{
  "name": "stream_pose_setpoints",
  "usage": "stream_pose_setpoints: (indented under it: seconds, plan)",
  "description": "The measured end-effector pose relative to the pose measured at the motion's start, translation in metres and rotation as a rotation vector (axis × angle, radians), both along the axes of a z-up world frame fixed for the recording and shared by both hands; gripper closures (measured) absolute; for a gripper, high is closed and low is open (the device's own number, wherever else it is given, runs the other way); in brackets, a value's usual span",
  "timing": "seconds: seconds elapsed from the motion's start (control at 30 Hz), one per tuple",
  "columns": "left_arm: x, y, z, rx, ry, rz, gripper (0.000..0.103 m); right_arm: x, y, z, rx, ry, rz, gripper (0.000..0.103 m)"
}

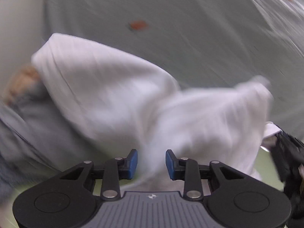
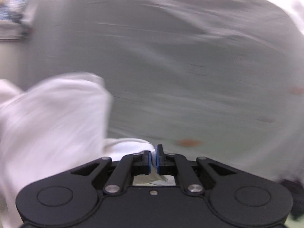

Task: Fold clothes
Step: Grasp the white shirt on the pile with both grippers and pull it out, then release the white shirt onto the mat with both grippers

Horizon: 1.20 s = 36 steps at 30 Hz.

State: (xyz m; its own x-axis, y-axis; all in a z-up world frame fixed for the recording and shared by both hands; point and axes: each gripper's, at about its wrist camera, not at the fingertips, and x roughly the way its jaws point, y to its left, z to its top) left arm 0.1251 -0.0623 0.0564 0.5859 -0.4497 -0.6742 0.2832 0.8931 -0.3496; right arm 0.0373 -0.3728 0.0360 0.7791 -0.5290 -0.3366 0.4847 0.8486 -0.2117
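Above a pale grey-green table point(image 1: 190, 38) with blurred orange marks point(image 1: 137, 25), a crumpled white cloth garment point(image 1: 114, 95) hung. Right gripper point(image 2: 155, 156) pinched its edge; left gripper point(image 1: 151, 163) gaped around fabric. No writing was readable.

Matte black two-finger left gripper point(image 1: 151, 164): blue rubber pads point(image 1: 133, 163), silver pivot screws, ribbed grey plate at 6 o'clock. Black right gripper point(image 2: 155, 160): same blue pads, silver screws.
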Motion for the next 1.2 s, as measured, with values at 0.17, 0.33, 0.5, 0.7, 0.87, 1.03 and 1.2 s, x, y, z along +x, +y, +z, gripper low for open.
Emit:
stream_pose_setpoints:
  seconds: [0.17,0.33,0.5,0.7,0.87,1.03,1.2]
  plan:
    - [-0.047,-0.047,-0.031,0.003,0.091,-0.04,0.06,-0.07,-0.107,-0.033,0.01,0.25,-0.335,0.074]
    - [-0.063,-0.059,-0.042,0.026,0.105,0.017,0.042,-0.145,-0.121,-0.052,0.13,0.274,-0.36,0.052]
    - [-0.083,-0.066,-0.043,0.03,0.113,0.066,0.025,-0.186,-0.113,-0.061,0.324,0.191,-0.333,0.042]
    - [-0.102,-0.068,-0.051,0.06,0.135,0.087,0.022,-0.195,-0.091,-0.058,0.423,0.119,-0.253,0.032]
    - [-0.109,-0.059,-0.056,0.091,0.151,0.091,0.022,-0.201,-0.076,-0.056,0.435,0.089,-0.253,0.029]
    - [-0.111,-0.053,-0.063,0.116,0.176,0.065,0.022,-0.206,-0.071,-0.066,0.468,0.09,-0.311,0.027]
    - [-0.109,-0.057,-0.07,0.131,0.196,0.028,0.022,-0.219,-0.071,-0.073,0.498,0.091,-0.38,0.026]
